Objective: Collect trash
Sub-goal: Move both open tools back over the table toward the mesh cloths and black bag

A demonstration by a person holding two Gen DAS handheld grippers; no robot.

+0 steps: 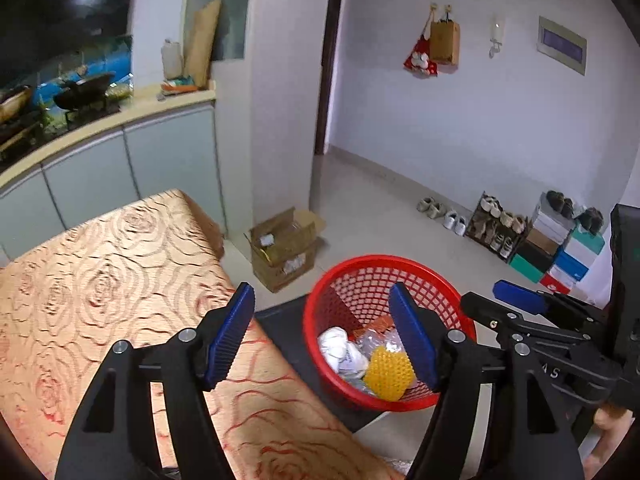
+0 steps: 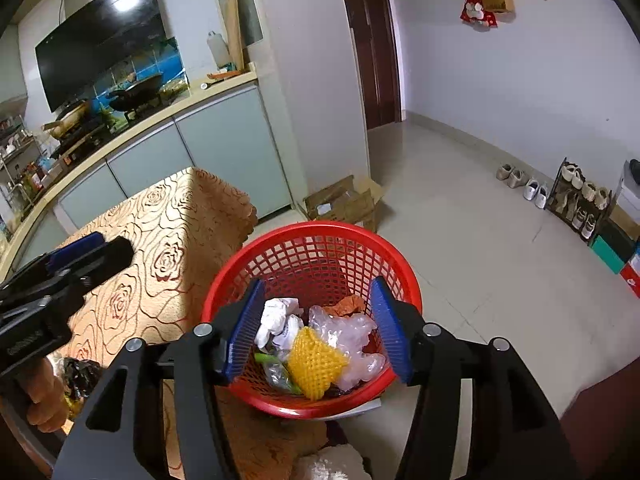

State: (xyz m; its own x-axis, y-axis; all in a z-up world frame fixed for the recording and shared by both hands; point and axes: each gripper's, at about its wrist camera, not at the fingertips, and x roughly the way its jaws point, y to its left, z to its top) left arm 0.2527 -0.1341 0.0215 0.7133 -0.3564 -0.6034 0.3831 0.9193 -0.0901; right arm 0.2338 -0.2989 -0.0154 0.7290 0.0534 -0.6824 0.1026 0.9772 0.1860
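Both tongs stand with jaws apart and nothing between them: the left tongs (image 1: 322, 334) hang above the surface's (image 1: 100, 280) right edge, the right tongs (image 2: 316, 328) directly over the red basket (image 2: 316, 232). That basket sits just beside the edge and already carries the trash: a yellow foam net (image 2: 316, 362), crumpled white paper (image 2: 278, 318) and clear plastic wrap (image 2: 352, 340). The drop looks done, so the step in hand seems to be pulling clear for another piece. A dark crumpled bag (image 2: 82, 374) lies near the surface's near edge by the left hand (image 2: 44, 398); it may be next. Lift straight up first so neither pad catches the rim, then swing across without tipping the basket.
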